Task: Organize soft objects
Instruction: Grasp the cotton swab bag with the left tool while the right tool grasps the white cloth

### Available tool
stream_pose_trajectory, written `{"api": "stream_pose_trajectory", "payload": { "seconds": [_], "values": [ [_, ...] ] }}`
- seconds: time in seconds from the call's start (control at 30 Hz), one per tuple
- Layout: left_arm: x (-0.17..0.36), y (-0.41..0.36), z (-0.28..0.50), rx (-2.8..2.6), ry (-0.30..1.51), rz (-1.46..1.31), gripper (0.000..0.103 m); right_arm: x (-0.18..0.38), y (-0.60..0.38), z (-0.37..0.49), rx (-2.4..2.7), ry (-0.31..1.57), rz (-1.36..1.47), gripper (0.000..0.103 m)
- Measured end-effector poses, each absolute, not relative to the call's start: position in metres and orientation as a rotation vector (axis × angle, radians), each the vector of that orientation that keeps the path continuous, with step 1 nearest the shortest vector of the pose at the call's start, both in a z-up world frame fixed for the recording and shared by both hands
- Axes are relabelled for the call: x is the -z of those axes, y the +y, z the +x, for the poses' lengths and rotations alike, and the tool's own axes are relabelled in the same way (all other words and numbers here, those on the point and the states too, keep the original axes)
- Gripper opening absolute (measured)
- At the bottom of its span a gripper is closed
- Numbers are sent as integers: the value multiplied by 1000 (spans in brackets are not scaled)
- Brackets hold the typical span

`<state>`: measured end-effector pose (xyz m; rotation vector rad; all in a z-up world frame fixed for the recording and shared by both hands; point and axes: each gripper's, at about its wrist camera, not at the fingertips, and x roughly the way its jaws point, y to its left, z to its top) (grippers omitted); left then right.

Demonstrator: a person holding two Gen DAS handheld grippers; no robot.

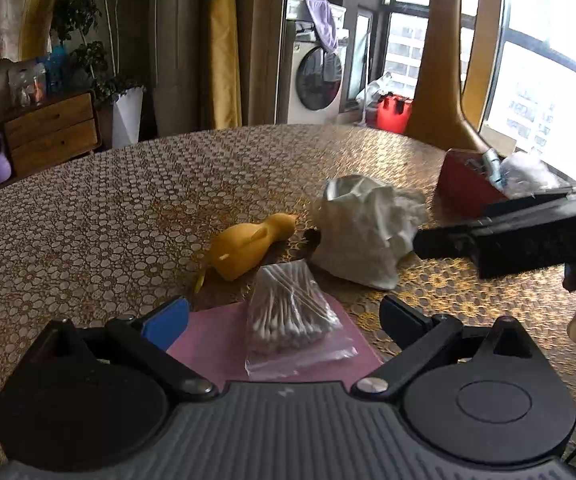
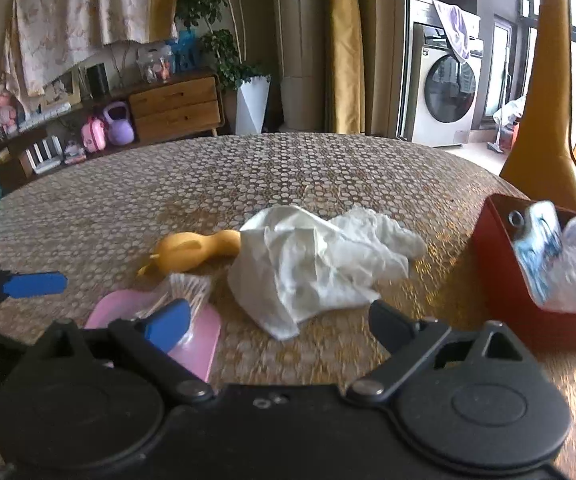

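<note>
A crumpled white cloth [image 1: 362,232] [image 2: 308,264] lies mid-table. Beside it on its left a yellow rubber duck [image 1: 249,242] [image 2: 191,252] lies on its side. A clear bag of cotton swabs [image 1: 292,316] [image 2: 185,292] rests on a pink pad [image 1: 215,340] [image 2: 201,340]. My left gripper [image 1: 283,318] is open, low over the bag and pad, and it shows at the left edge of the right wrist view [image 2: 27,285]. My right gripper [image 2: 279,324] is open just short of the cloth, with nothing between its fingers; its body [image 1: 528,236] enters the left wrist view from the right.
A red box [image 1: 470,184] [image 2: 536,280] holding white and blue soft items stands at the table's right side. The round table [image 1: 127,208] [image 2: 328,168] has a patterned gold cover. A yellow chair back [image 1: 448,60] rises behind the box. Cabinets and a washing machine stand beyond.
</note>
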<state>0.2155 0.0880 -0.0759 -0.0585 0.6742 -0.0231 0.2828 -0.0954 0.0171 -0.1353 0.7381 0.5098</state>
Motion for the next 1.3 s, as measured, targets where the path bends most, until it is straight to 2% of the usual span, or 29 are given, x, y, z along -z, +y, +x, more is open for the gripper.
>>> {"api": "stream_pose_trajectory", "payload": {
  "seconds": [0.17,0.3,0.47,0.57,0.63,0.7,0.77,0.9,1.03,1.1,1.3],
  "values": [
    [92,85,239,-7,719,-56,101,-4,-81,314,-490,764,-149,94],
    [102,86,251,-25,746,-58,91,3,-71,333,-477,776,-143,91],
    [111,82,261,-31,764,-51,81,10,-57,344,-478,783,-143,81],
    [114,79,265,-22,772,-51,74,16,-51,345,-478,793,-161,74],
    [114,75,267,-15,772,-42,66,18,-48,347,-473,799,-173,62],
    [114,71,269,-10,771,-24,57,20,-47,349,-457,804,-178,56],
    [114,69,270,-6,772,-24,51,21,-49,349,-445,806,-171,51],
    [113,70,271,-11,773,-43,42,19,-53,348,-440,806,-167,33],
    [111,73,272,-14,777,-70,37,17,-54,345,-442,798,-171,16],
    [109,73,271,-14,777,-79,35,15,-56,343,-444,789,-170,11],
    [100,73,268,-9,761,-93,33,3,-64,332,-469,767,-168,6]
  ]
}}
